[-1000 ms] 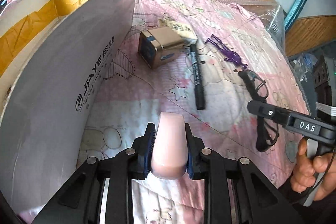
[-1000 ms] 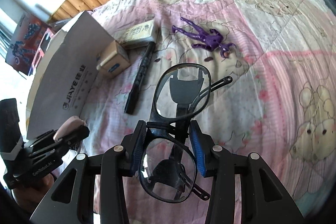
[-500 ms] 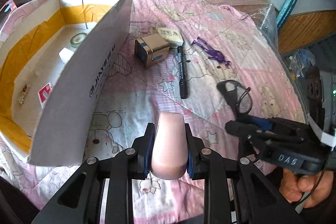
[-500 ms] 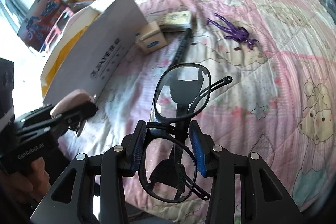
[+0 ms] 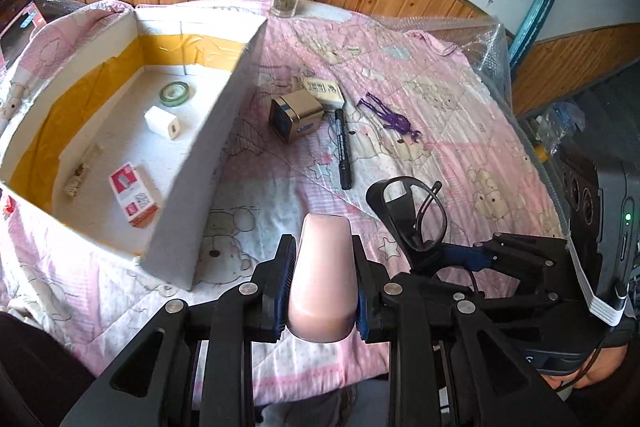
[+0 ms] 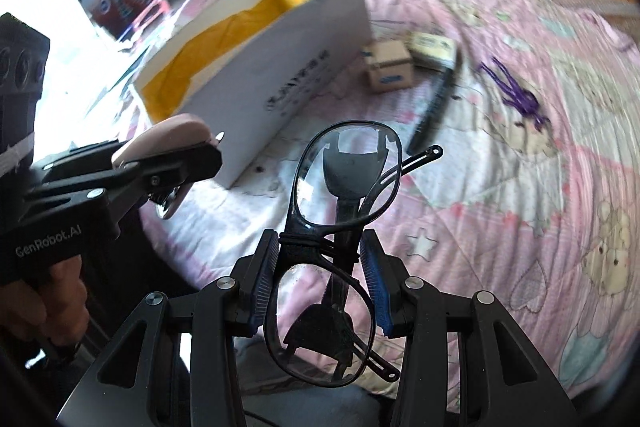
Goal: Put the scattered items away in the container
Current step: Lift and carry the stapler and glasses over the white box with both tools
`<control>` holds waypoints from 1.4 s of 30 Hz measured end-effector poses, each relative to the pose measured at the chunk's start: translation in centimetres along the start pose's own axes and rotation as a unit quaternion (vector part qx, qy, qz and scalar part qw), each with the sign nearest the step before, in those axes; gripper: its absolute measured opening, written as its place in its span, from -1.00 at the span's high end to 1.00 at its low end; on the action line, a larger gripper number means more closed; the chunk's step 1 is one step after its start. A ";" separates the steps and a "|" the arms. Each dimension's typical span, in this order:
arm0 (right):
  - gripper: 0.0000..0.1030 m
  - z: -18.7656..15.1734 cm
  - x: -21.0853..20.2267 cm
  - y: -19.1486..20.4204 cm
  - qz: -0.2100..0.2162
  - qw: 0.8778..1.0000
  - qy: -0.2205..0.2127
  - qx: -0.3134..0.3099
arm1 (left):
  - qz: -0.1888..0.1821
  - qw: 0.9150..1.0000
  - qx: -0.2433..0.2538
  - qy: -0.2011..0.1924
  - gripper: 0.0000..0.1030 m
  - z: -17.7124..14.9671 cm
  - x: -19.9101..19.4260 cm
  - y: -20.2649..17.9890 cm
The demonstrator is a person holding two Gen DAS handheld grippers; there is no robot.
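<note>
The open white cardboard box with yellow-taped walls fills the left of the left-wrist frame. Left gripper clamps a smooth pink rounded block; right gripper pinches black-framed glasses, both raised clear of the pink quilt, likely for dropping in.

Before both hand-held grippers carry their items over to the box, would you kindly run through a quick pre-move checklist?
1. Left hand-held gripper shut on the pink object: ok.
2. Right hand-held gripper shut on the black-framed glasses at the folded frame: ok, though one temple arm sticks out.
3. Cardboard box open on top: ok.
4. Free floor inside, among the tape roll, white charger and small red-and-white carton: ok.
5. Either item above the box: not ok, both sit outside its near wall.
6. Grip firmness: cannot tell.
</note>
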State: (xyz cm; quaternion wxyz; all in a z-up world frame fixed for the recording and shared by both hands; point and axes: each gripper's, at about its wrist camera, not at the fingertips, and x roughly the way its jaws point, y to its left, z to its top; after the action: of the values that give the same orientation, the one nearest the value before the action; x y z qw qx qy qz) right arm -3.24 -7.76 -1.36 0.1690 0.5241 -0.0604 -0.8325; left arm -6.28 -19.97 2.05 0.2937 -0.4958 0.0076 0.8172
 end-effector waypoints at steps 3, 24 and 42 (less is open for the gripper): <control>0.15 0.7 -0.5 1.4 0.004 1.000 0.003 -0.023 | 0.001 1.000 0.002 -0.006 0.49 0.1 -1.3 0.6; 0.15 7.8 -2.7 8.8 0.032 0.993 -0.004 -0.118 | 0.025 0.998 0.013 -0.062 0.49 3.5 -7.6 6.8; 0.15 12.7 -1.1 13.0 0.051 0.990 -0.004 -0.129 | 0.047 0.995 0.018 -0.081 0.49 7.8 -8.9 12.4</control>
State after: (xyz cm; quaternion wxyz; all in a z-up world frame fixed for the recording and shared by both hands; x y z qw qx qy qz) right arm -11.33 -20.58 8.81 0.2775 0.4910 0.0199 -0.8255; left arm -15.61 -32.06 9.78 0.2634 -0.4219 0.0218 0.8673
